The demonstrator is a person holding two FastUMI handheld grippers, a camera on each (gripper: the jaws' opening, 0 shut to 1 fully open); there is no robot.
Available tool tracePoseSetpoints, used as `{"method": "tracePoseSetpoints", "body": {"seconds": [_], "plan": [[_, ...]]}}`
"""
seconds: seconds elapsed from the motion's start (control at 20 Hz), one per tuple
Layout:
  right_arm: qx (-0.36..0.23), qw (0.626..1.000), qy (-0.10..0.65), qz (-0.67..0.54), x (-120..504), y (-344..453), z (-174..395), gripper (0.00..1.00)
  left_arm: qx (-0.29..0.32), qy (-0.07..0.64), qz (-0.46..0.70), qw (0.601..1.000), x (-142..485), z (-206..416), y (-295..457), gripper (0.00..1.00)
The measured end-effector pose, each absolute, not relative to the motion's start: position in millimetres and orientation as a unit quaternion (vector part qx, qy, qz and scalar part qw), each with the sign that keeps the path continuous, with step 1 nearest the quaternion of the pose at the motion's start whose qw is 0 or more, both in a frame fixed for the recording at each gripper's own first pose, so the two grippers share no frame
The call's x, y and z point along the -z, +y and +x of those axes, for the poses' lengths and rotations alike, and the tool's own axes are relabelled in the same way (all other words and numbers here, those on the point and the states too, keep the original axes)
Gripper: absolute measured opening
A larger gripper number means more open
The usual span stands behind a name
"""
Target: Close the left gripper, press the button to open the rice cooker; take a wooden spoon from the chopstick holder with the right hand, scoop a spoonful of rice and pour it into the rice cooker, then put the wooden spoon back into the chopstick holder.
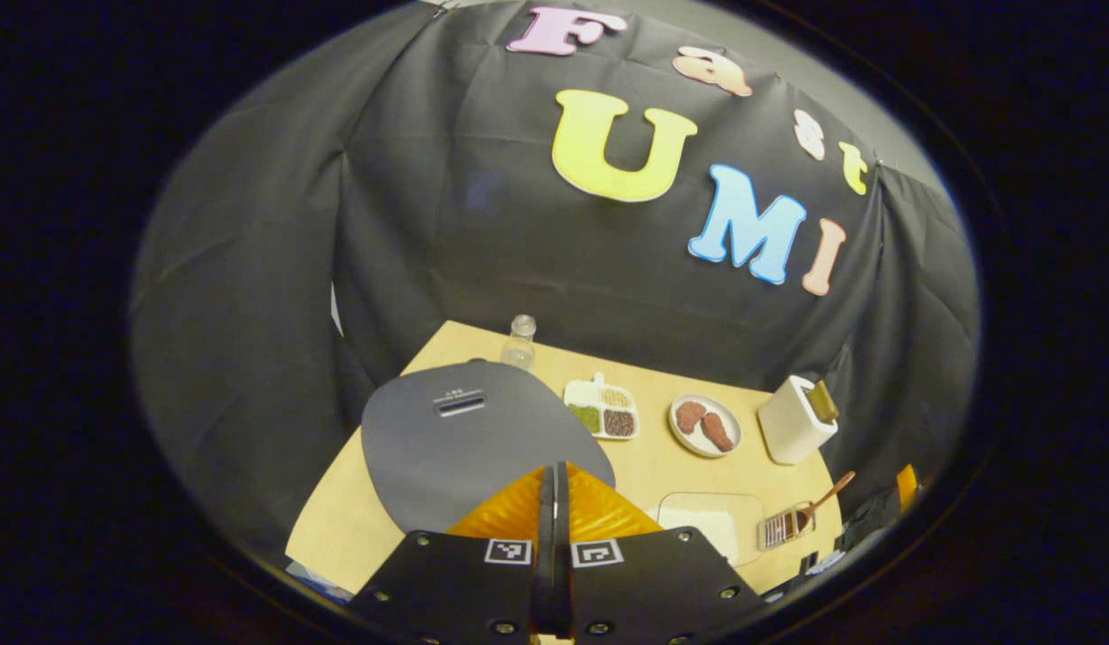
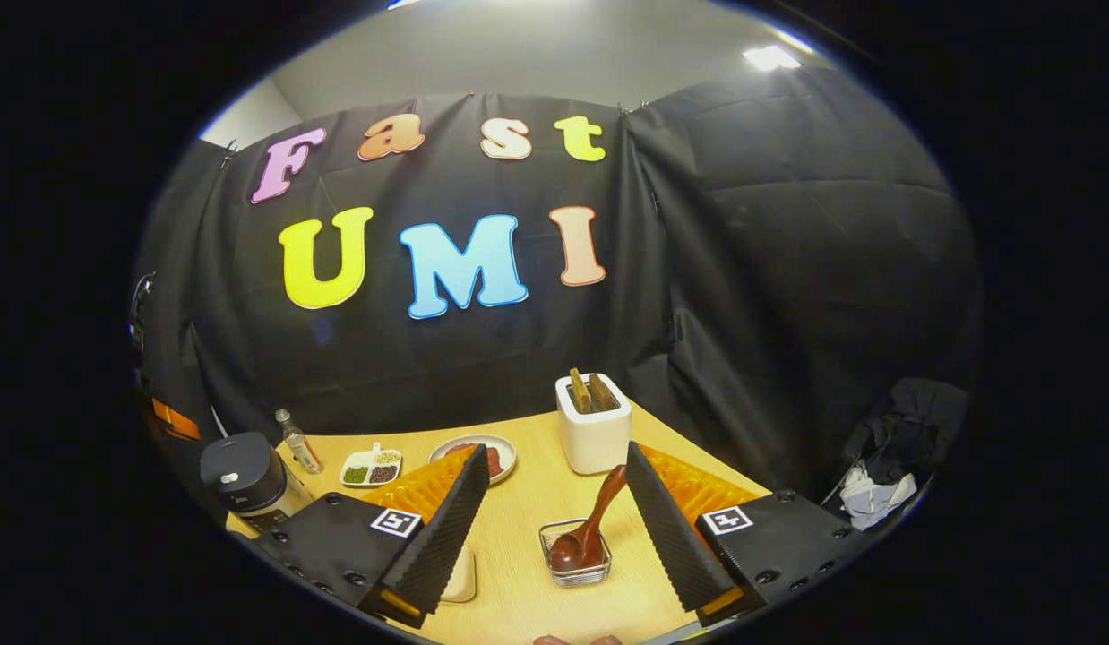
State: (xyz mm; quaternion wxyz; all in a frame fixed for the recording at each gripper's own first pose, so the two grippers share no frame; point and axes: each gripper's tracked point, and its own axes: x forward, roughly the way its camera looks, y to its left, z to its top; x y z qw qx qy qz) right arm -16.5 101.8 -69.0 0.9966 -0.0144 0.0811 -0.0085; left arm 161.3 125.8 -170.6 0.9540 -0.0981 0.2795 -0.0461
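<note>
Left gripper (image 1: pixel 554 502) jaws together above rice cooker (image 1: pixel 469 439).

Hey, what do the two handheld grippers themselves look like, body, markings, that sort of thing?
Both look alike. The left gripper has flat black plates with round screw heads, a small square black-and-white marker on each plate, and ribbed orange panels behind the jaws. The right gripper has the same black plates, square markers and orange panels; its jaws have finely ridged inner faces.

Dim booth; a ceiling lamp (image 2: pixel 769 57) glares upper right in the right gripper view; fisheye bends edges; the bench (image 2: pixel 537 502) is sharp.
</note>
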Motion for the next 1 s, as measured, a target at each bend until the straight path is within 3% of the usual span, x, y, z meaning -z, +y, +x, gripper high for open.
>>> {"method": "tracePoseSetpoints", "body": {"seconds": [0.45,1.0], "plan": [[0.025,0.994,0.101,-0.019,78,109,-16,0.98,0.077,0.345,-0.085,0.931,244,177,116,0.0],[0.02,0.991,0.125,-0.052,97,134,-21,0.98,0.1,0.371,-0.096,0.918,260,171,118,0.02]]}}
